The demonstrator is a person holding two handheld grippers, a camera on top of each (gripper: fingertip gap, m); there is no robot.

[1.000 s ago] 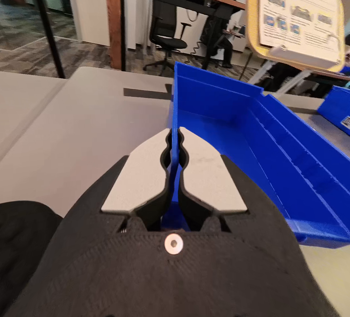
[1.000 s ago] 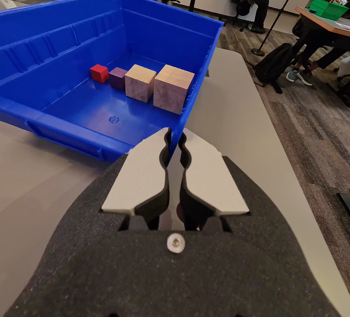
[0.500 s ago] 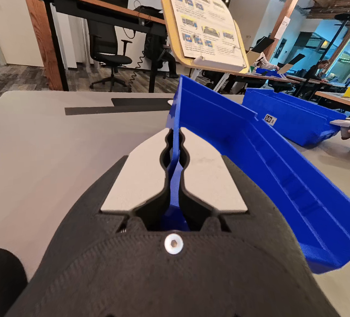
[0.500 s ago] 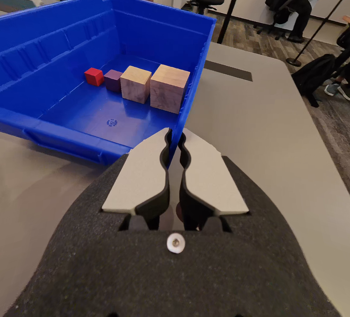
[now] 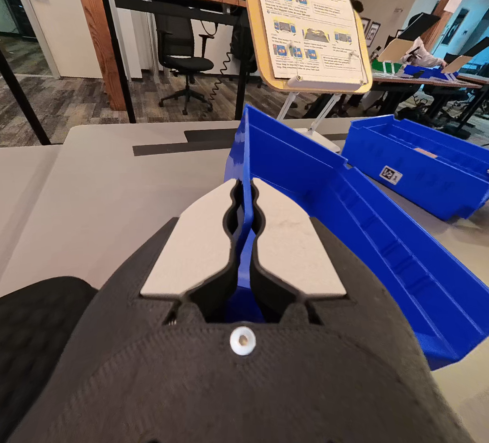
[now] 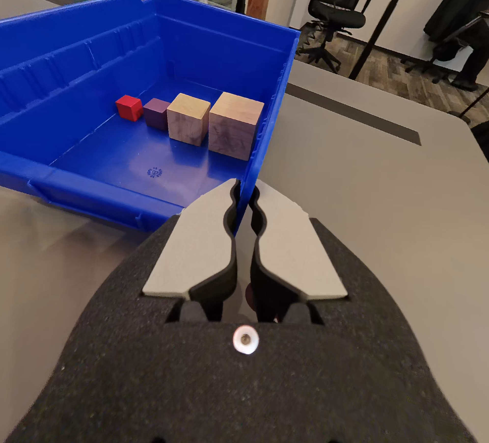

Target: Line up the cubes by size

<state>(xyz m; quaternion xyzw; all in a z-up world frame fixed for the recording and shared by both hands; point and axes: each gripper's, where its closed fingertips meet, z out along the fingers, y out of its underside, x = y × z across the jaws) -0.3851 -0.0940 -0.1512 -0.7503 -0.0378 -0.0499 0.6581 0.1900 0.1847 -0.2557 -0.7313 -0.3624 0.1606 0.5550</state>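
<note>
A printed instruction sheet [image 5: 307, 19] with small pictures and lines of text stands on a tilted board at the upper middle of the left wrist view. A white sticker [image 5: 390, 175] with black marks sits on the second blue bin [image 5: 423, 186] at right. A round moulded stamp [image 6: 154, 172] marks the floor of the blue bin [image 6: 79, 102] in the right wrist view.

From my remote seat I see patterned grey carpet floor [image 5: 66, 102], a wood-legged desk [image 5: 100, 41] far left, a black office chair [image 5: 185, 59] beneath it, a white door [image 5: 53, 19], cyan-lit walls [image 5: 473, 22] far right.
</note>
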